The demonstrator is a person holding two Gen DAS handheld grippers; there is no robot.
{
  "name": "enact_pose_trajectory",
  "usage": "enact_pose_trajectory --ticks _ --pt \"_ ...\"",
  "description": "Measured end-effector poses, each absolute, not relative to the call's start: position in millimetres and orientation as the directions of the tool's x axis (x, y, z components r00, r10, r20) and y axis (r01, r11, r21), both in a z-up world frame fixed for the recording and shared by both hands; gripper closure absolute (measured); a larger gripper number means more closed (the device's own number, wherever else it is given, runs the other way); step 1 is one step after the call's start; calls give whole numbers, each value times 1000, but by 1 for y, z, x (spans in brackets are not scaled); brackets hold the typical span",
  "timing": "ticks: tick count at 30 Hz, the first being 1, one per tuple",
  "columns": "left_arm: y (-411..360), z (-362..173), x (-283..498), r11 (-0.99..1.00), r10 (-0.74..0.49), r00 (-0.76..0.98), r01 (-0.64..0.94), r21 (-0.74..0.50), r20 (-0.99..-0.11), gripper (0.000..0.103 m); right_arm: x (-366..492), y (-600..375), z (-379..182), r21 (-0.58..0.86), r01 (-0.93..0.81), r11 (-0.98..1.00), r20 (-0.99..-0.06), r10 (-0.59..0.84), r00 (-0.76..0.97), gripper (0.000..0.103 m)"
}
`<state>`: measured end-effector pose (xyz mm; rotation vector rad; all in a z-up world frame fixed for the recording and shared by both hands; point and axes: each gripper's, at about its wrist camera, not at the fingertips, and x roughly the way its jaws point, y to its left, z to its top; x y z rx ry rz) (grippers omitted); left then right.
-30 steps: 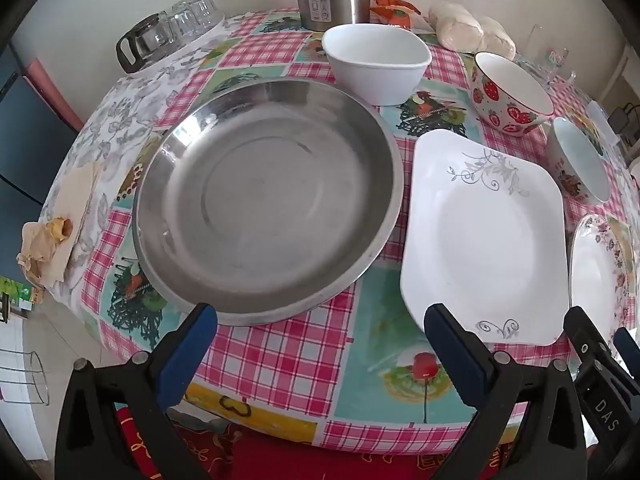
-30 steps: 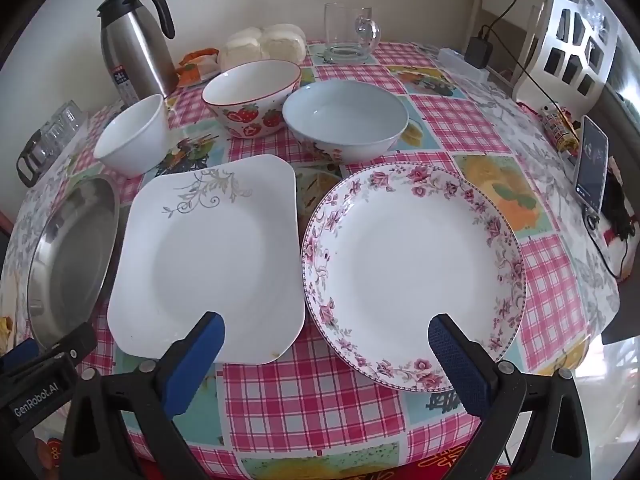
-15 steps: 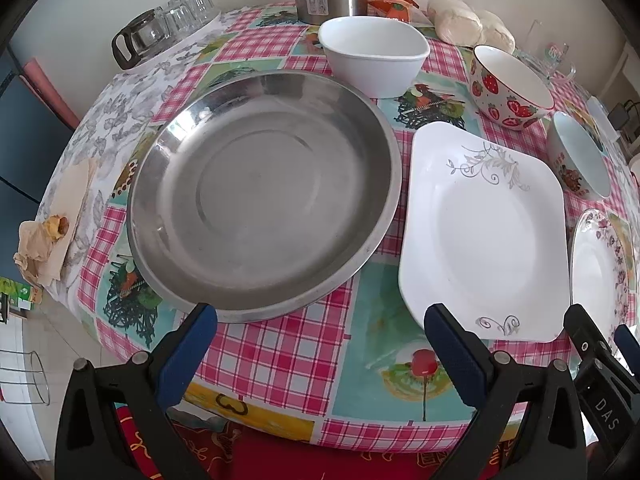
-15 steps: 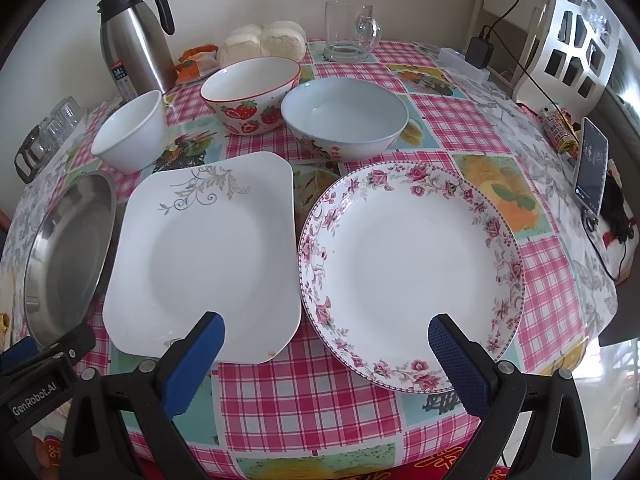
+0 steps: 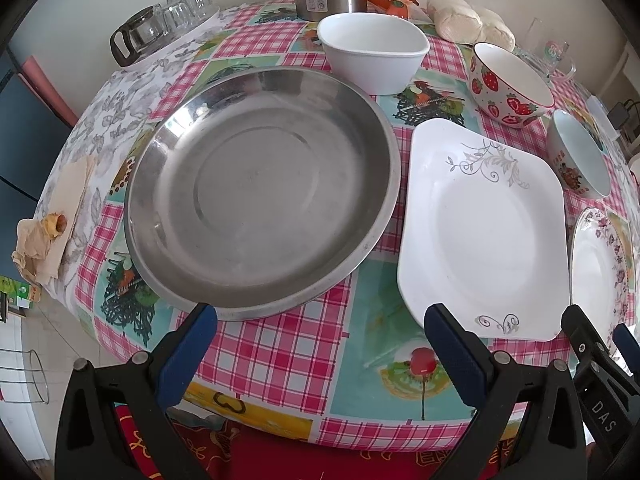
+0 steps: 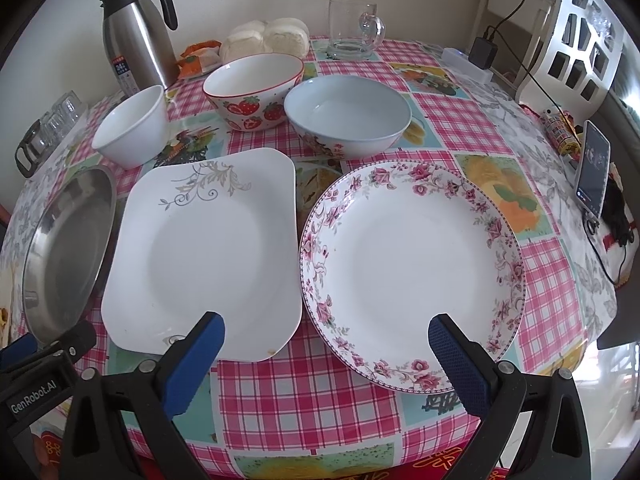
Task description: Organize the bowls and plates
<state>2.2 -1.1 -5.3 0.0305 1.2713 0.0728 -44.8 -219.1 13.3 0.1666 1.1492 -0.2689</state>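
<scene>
both grippers hang over the bench's near edge with fingers spread wide and empty: the left gripper [image 5: 320, 320] before the steel pan [image 5: 260, 192], the right gripper [image 6: 326, 328] before the floral round plate [image 6: 412, 276]. the square white plate [image 6: 204, 256] lies between pan and round plate, with three bowls [image 6: 348, 116] in a row behind.

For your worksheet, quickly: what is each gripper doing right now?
Left gripper: open, holding nothing, near the steel pan.
Right gripper: open, holding nothing, near the floral plate.
</scene>
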Motion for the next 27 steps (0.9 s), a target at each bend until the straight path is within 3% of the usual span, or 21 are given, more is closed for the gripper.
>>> enact_pose_trajectory --ticks 27 --pt "-4 -5 4 998 61 291 -39 52 -955 0 -43 -216 9 -20 280 960 -924 -125 362 0"
